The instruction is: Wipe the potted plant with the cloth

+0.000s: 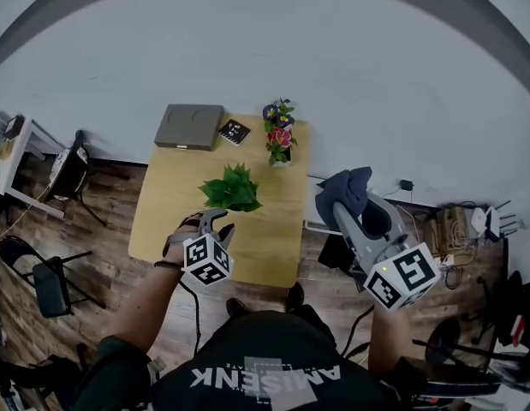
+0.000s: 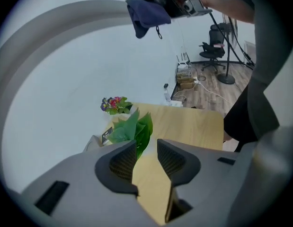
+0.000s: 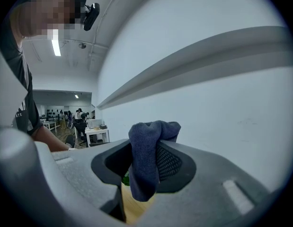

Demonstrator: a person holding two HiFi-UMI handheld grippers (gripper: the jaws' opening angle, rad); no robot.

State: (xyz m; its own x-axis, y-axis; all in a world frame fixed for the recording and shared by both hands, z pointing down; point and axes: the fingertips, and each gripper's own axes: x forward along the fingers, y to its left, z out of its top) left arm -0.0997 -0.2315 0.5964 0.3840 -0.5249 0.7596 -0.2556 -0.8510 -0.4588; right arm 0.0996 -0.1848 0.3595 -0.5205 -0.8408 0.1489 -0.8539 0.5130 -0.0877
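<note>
- Two in play: the left hand-held gripper [image 1: 215, 221] and the right hand-held gripper [image 1: 342, 202].
- One cloth [image 1: 354, 181], dark blue, just the one.
- Potted plants, I count two: one leafy potted plant [image 1: 232, 188], one flowering potted plant [image 1: 280, 132].
- One desk [image 1: 179, 204], pale wood.
- One grey flat box [image 1: 190, 127].
- And one small black card [image 1: 234, 131], a single.
</note>
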